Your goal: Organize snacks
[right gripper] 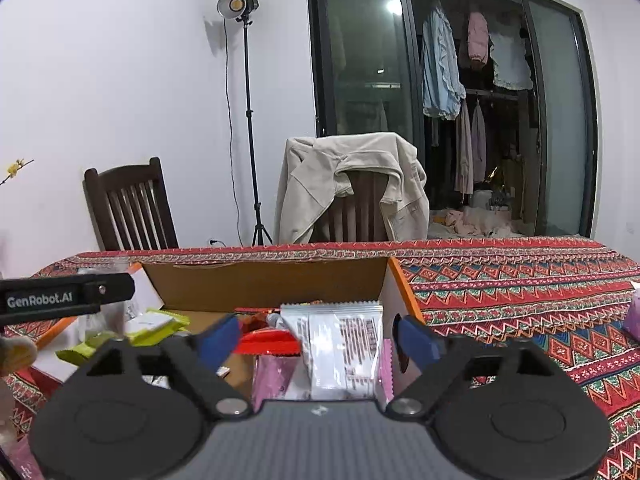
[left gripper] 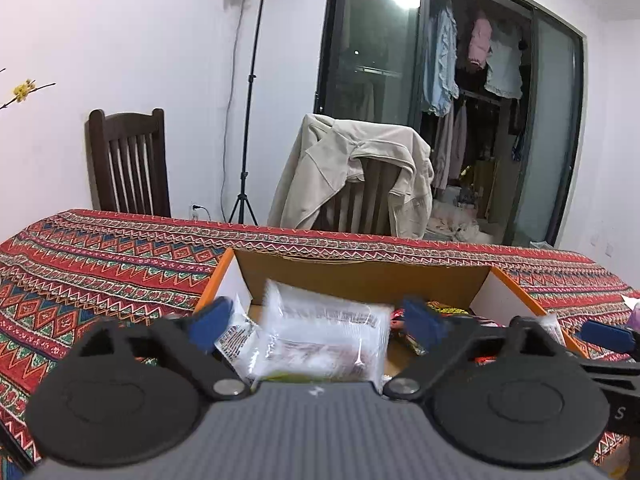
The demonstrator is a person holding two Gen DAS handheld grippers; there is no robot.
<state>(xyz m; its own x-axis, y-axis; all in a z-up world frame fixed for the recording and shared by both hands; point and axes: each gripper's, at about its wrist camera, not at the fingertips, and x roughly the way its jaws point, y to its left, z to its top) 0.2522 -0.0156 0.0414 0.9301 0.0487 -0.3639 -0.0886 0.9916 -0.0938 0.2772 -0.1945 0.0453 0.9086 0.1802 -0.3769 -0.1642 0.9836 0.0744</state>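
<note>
Left gripper [left gripper: 316,320] jaws wide apart – a clear snack packet [left gripper: 320,340] sits blurred btwn them, pads off it, over the cardboard box [left gripper: 360,276]. Right gripper [right gripper: 318,338] jaws apart too – white packet [right gripper: 340,344] upright btwn them in the box, untouched.

Your table's cloth [left gripper: 120,264] is red with green, blue and white zigzag bands. On it, the cardboard box [right gripper: 264,284] is brown inside with orange edges, holding a clear white packet [left gripper: 324,336], pink [right gripper: 276,376] and lime-green wrappers [right gripper: 160,324]. Your gripper pads [right gripper: 220,340] are blue on black.
</note>
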